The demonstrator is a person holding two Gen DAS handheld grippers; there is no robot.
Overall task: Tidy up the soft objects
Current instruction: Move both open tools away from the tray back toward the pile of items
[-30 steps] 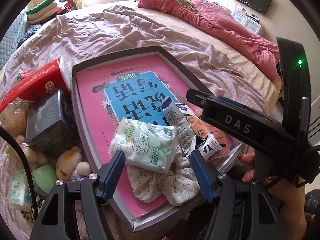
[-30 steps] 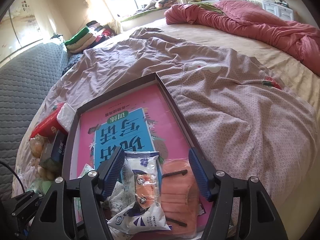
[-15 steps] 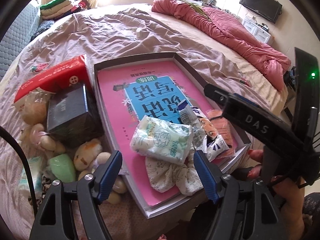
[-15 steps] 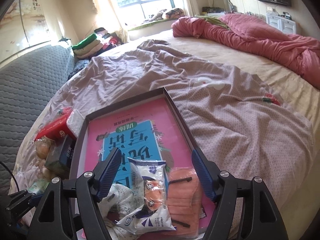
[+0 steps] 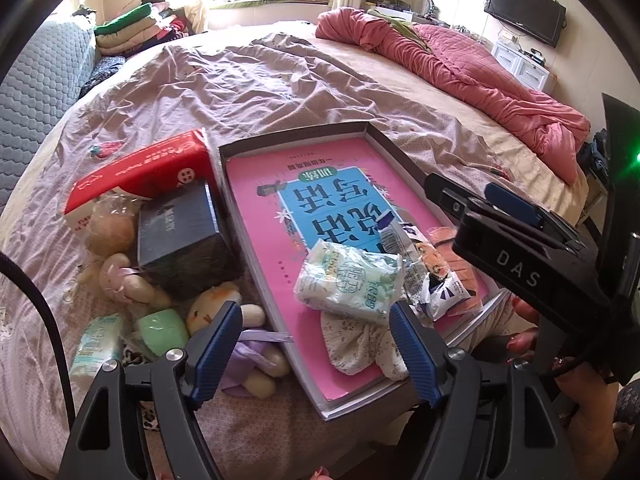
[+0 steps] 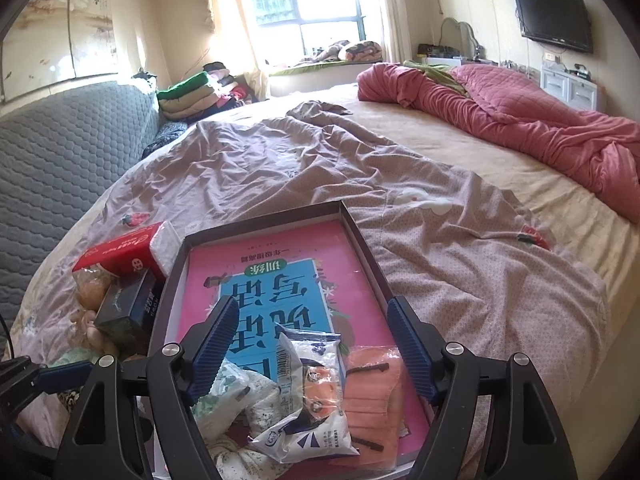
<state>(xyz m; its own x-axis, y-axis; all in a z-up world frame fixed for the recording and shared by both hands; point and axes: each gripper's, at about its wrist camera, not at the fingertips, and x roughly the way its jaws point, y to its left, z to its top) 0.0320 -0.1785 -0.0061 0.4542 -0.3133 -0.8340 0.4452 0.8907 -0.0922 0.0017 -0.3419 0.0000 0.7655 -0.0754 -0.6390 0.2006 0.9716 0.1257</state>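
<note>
From the left wrist camera, the left gripper point(image 5: 316, 338) hangs above the near edge of a shallow box point(image 5: 294, 131) on a rumpled bed point(image 5: 256, 80), its blue-padded jaws spreading and holding nothing. Inside the box lies a pink book point(image 5: 260, 208). On the book's near end rest a pale green tissue pack point(image 5: 348, 280), a floral scrunchie point(image 5: 360, 346) partly under it, a white snack packet point(image 5: 436, 284) and a pack of orange masks point(image 5: 460, 264). Left of the box sit a red tissue carton point(image 5: 136, 172), a dark box point(image 5: 176, 236), plush toys point(image 5: 216, 308), a green sponge point(image 5: 162, 332) and a second tissue pack point(image 5: 96, 344). The right gripper's body point(image 5: 516, 256) crosses the right side, a hand point(image 5: 580, 400) beneath it.

From the right wrist camera, the right gripper point(image 6: 312, 344) hovers over the same box point(image 6: 360, 236), jaws widening and empty. Directly below them lie the snack packet point(image 6: 312, 400), the orange masks point(image 6: 372, 400) to its right and the green tissue pack point(image 6: 228, 396) to its left, all on the pink book point(image 6: 272, 272). The red carton point(image 6: 120, 252) and dark box point(image 6: 128, 308) stand left of the box. A pink quilt point(image 6: 520, 120) is bunched at the bed's far side.
</note>
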